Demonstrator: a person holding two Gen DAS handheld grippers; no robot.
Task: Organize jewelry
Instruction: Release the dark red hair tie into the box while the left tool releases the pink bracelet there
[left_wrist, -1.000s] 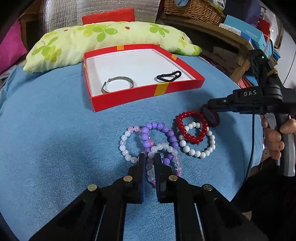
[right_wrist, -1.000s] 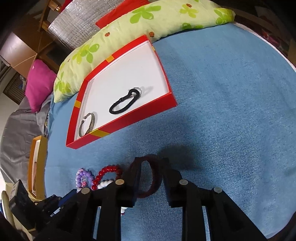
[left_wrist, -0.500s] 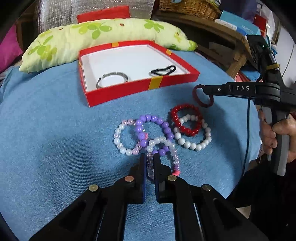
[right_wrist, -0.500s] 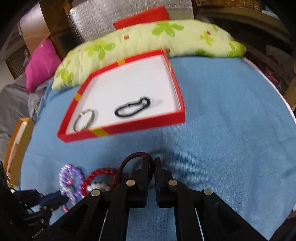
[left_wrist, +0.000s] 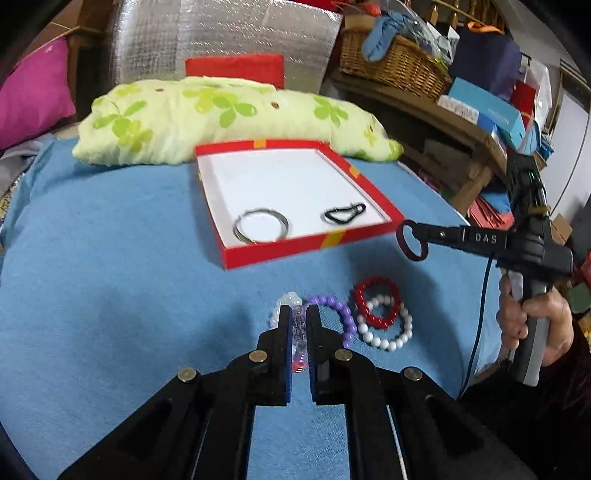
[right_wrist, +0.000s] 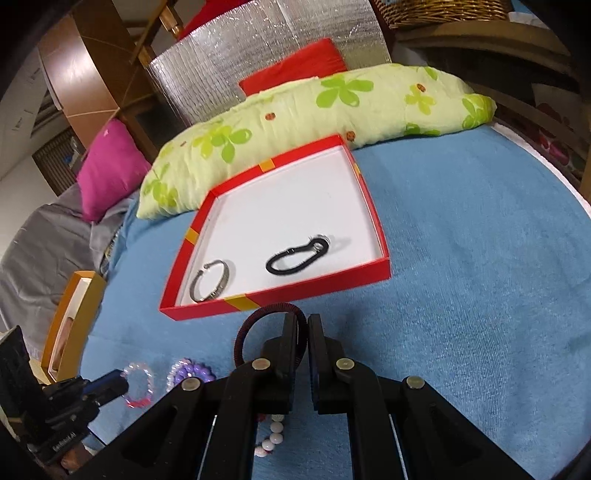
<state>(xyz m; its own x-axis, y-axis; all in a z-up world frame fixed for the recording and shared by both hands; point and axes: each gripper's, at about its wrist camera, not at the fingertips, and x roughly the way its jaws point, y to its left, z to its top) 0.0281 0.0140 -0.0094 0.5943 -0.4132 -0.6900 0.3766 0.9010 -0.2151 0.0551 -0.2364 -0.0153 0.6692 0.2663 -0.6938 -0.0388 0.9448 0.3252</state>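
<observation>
The left gripper (left_wrist: 299, 314) fills the lower centre of its own view, its two black fingers (left_wrist: 283, 332) drawn nearly together and pointing up the frame. The right gripper (left_wrist: 413, 242) reaches in from the right edge of that view, level, pointing left, jaws pinched close. A bare hand (left_wrist: 532, 325) wraps its grey handle at right.

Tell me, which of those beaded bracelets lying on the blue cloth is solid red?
The red bracelet, rightmost in the cluster, overlapping the white bead bracelet. The purple bracelet lies to its left, and the clear one is pinched in the left gripper.
</observation>
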